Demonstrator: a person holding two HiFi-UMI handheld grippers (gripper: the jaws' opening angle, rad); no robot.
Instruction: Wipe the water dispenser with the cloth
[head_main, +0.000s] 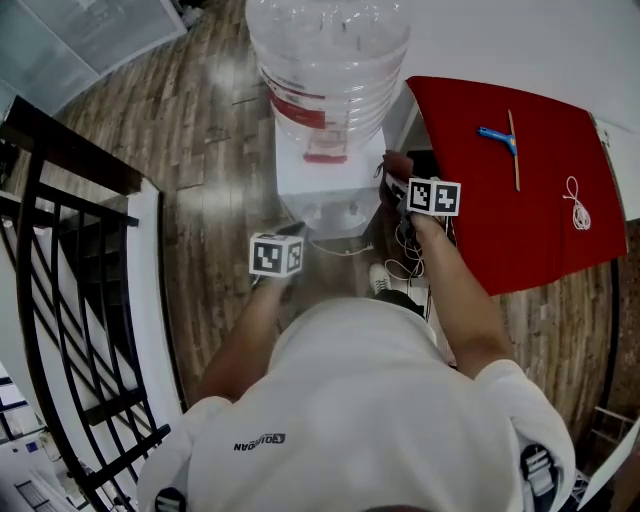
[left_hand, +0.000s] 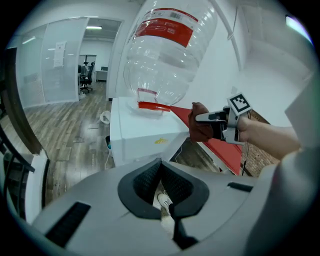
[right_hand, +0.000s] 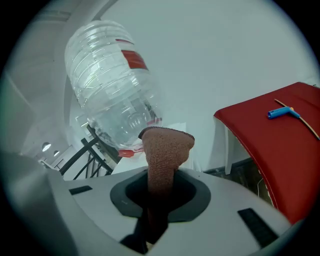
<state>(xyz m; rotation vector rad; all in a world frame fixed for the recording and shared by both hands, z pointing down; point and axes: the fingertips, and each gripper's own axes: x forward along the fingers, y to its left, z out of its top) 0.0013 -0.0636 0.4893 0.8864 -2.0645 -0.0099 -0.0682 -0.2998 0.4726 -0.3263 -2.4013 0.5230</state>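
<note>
Cloth: brown, knitted, folded to a narrow strip. Clamped upright in right gripper, jaws pressed on its lower part, top end standing free above them. In head view held just beside upper right edge of dispenser; whether touching, cannot tell.

Left gripper: jaws together at the tips, nothing between. Held low before the dispenser front, left of and below the right gripper, apart from the cabinet. Marker cube uppermost in head view.

Shoe: white, on floor under the grippers; also glimpsed through the gap behind the left jaws.

Dispenser: white box cabinet, upright on wood-plank floor, back near a white wall.

Bottle: large, clear, ribbed, inverted on top of the dispenser. Red label on the side, red collar at the neck.

Table: red top, just right of the dispenser, along the same wall. On it:
- tool, blue, near the far edge;
- stick, thin, pale, lying across the tool;
- cord, white, loosely coiled, well apart from both, toward the right edge.

Railing: black metal bars, left of the person, well apart from the dispenser.

Partition: glass, farthest back in left gripper view, office chairs beyond it.
</note>
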